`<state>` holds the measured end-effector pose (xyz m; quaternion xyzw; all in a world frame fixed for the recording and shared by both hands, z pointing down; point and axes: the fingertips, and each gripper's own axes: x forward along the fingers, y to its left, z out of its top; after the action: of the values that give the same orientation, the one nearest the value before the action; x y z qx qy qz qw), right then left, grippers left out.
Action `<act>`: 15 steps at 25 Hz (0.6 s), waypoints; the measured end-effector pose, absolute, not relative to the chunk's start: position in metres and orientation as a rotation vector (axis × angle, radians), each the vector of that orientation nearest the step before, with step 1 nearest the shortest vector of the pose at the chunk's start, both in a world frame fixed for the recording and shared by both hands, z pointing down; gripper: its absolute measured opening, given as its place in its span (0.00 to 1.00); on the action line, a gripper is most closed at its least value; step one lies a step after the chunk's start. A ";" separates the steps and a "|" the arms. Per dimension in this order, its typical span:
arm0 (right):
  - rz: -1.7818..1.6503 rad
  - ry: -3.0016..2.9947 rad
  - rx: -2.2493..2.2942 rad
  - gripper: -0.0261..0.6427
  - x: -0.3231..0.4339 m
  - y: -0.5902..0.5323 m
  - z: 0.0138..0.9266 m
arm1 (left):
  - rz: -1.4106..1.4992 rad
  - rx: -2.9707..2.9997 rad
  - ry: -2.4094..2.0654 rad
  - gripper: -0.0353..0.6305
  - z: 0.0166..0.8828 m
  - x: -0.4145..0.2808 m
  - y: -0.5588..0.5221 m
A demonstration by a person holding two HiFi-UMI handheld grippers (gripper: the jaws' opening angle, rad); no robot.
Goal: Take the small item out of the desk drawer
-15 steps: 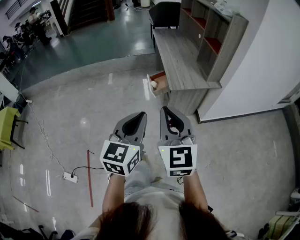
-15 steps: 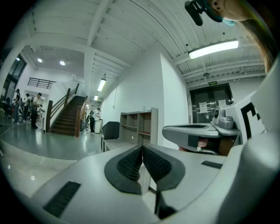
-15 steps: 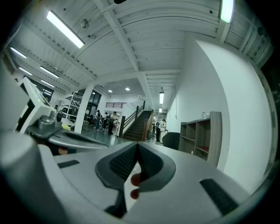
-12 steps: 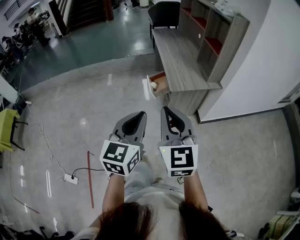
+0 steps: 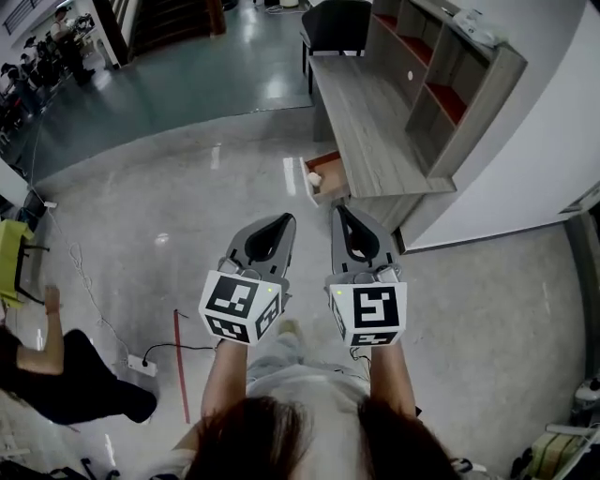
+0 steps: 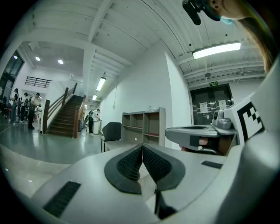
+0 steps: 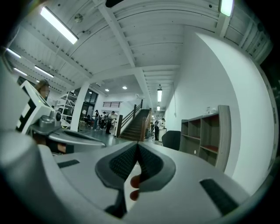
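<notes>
The grey wooden desk [image 5: 361, 117] stands ahead at the upper right of the head view. Its drawer [image 5: 326, 178] is pulled open toward me, with a reddish inside. A small pale item [image 5: 315, 175] seems to lie in it, too small to tell what. Both grippers are held side by side in the air, well short of the drawer. My left gripper [image 5: 284, 221] [image 6: 142, 147] is shut with nothing between its pads. My right gripper [image 5: 339, 212] [image 7: 137, 145] is shut too and holds nothing. The desk's shelf unit [image 6: 143, 127] [image 7: 205, 135] shows far off in both gripper views.
A black chair [image 5: 336, 23] stands at the desk's far end and a shelf unit [image 5: 450, 80] sits on the desk. A person [image 5: 66, 370] crouches at the lower left near a power strip [image 5: 141, 359] and a red stick [image 5: 179, 361]. The white wall [image 5: 525, 159] runs along the right.
The view has shifted, so desk and drawer sit slightly nearer and lower. A crouching person has come into view at the lower left. Both grippers stay shut and side by side.
</notes>
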<state>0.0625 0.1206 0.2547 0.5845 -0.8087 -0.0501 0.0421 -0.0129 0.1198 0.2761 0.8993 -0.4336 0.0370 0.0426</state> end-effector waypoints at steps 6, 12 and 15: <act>-0.159 -2.463 1.788 0.08 0.040 0.077 0.254 | 0.113 2.757 -1.295 0.08 0.279 -0.038 0.082; -0.166 -2.426 1.787 0.08 0.020 0.043 0.259 | 0.113 2.759 -1.244 0.08 0.286 -0.055 0.048; -0.152 -2.412 1.779 0.08 0.014 0.031 0.266 | 0.110 2.756 -1.220 0.08 0.291 -0.061 0.034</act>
<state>0.0143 0.0307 0.2658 0.5913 -0.8018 -0.0507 0.0703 -0.0609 0.0338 0.2907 0.9120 -0.4037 0.0363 0.0627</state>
